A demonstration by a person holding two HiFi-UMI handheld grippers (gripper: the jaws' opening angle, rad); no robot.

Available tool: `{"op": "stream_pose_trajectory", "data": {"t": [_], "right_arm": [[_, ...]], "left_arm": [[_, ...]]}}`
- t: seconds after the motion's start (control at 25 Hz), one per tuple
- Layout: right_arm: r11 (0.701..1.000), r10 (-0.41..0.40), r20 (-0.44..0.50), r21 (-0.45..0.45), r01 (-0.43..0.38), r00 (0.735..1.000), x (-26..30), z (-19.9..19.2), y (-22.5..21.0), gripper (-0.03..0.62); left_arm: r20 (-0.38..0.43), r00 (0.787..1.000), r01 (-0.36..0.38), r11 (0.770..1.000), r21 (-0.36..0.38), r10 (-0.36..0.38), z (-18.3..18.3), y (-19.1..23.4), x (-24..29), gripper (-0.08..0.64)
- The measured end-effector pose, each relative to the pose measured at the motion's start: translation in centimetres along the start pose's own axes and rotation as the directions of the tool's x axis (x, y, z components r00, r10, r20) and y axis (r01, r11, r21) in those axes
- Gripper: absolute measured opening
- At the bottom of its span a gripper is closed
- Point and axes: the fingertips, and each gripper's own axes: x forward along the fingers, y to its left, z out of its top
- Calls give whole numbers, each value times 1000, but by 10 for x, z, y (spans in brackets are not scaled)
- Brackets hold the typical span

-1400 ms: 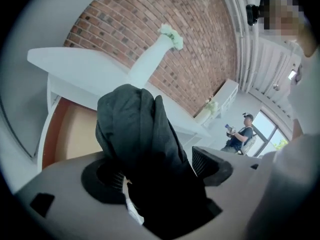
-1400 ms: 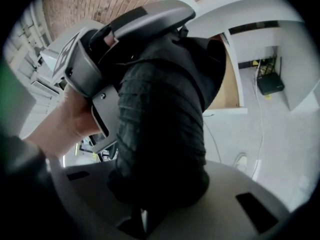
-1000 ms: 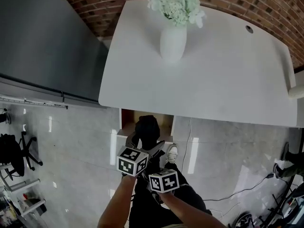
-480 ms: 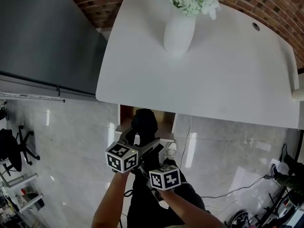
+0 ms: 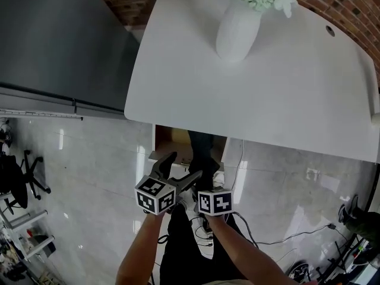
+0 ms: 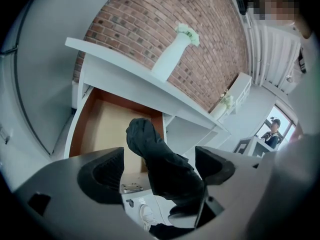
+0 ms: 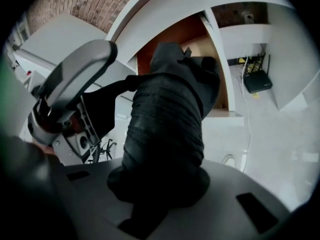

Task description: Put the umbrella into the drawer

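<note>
A black folded umbrella (image 5: 202, 153) points toward the open wooden drawer (image 5: 172, 146) under the front edge of the white desk (image 5: 285, 100). My right gripper (image 5: 206, 183) is shut on the umbrella's handle end. In the right gripper view the umbrella (image 7: 167, 124) fills the middle and reaches toward the drawer (image 7: 200, 34), with that gripper (image 7: 162, 184) clamped on its base. My left gripper (image 5: 178, 171) stands open just left of the umbrella. In the left gripper view the umbrella (image 6: 160, 159) passes between the spread jaws of the left gripper (image 6: 159, 170) without touching the pads, in front of the drawer (image 6: 105, 129).
A white vase of pale flowers (image 5: 238, 29) stands on the desk. A dark grey cabinet (image 5: 59, 40) sits left of the desk. Cables (image 5: 279, 242) trail on the glossy floor at the right, and a router (image 7: 257, 81) lies under the desk. A person (image 6: 272, 131) stands far off.
My right gripper has sunk and carried the umbrella closer to the drawer opening. The left gripper has shifted slightly and stays open.
</note>
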Motion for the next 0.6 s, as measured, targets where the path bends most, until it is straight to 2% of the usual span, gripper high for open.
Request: {"op": "stream_pose_trajectory", "data": {"t": [0.32,0.6], "right_arm": [[993,-72,-21,-99,69,997,18,16,-2,78],[984,-124,-42,-132,117,991,26,24,-8,79]], "left_arm": [[29,999,-27,998,-50,29,-9,16,-18,423],[29,997,-71,995,-63,73,-17,25,-29,422]]}}
